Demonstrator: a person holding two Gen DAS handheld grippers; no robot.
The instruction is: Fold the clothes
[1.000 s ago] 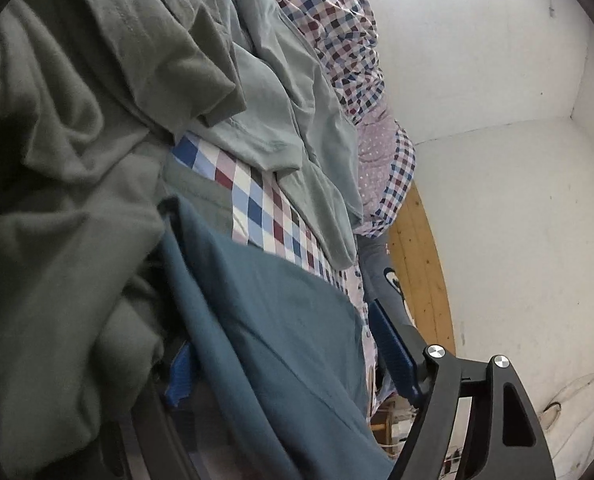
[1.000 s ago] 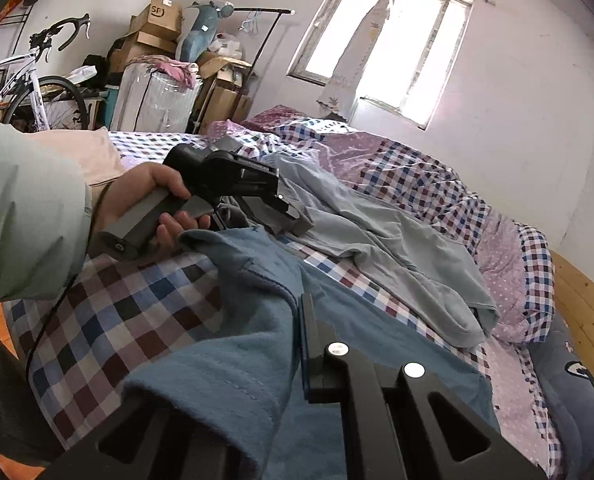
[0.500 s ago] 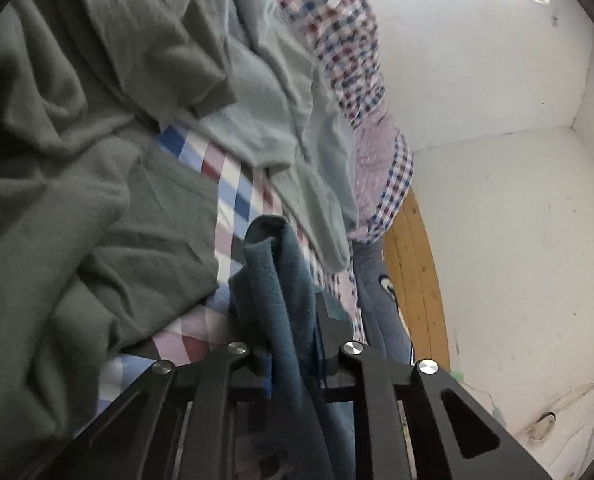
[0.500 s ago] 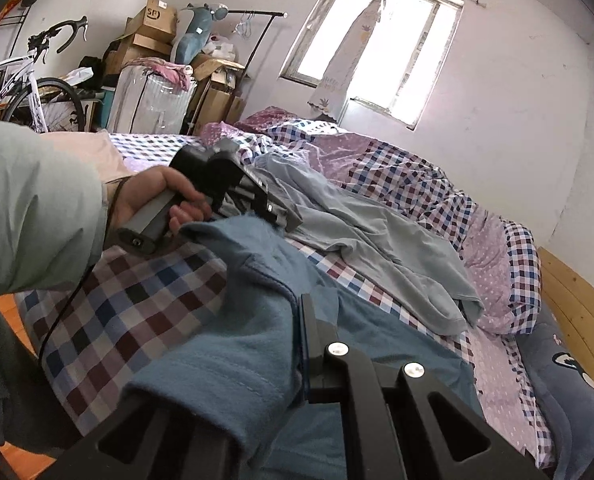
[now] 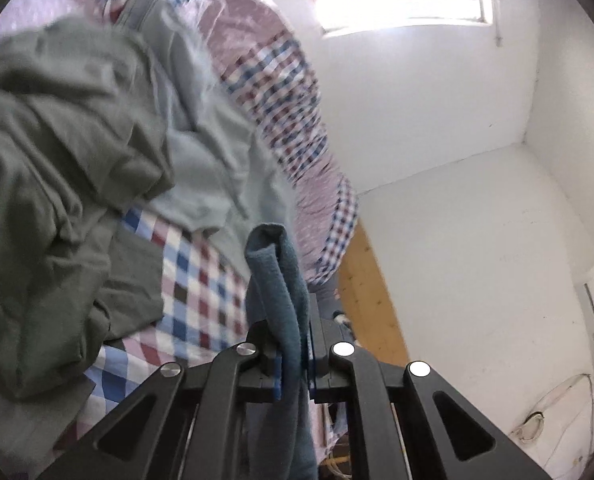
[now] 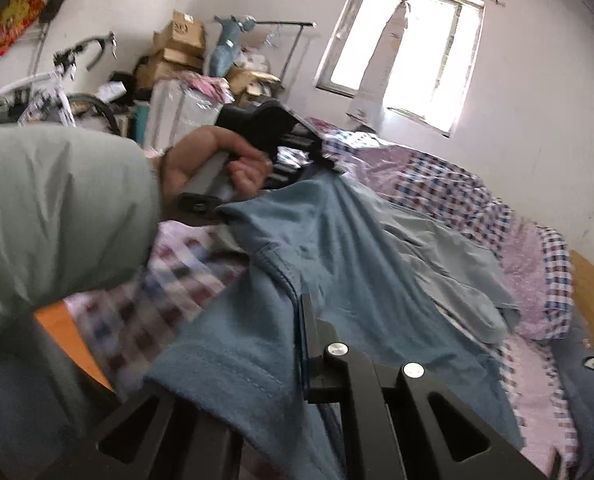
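Both my left tongs (image 5: 293, 354) and right tongs (image 6: 303, 344) are clamped on the blue T-shirt (image 6: 337, 264); the thin bunched edge could slip from my left grip as I lift.

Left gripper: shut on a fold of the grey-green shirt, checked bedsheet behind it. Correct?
Not quite. The left gripper is shut on a fold of the blue garment, not the grey-green shirt, which lies loose on the checked bedsheet. The left wrist view shows it.
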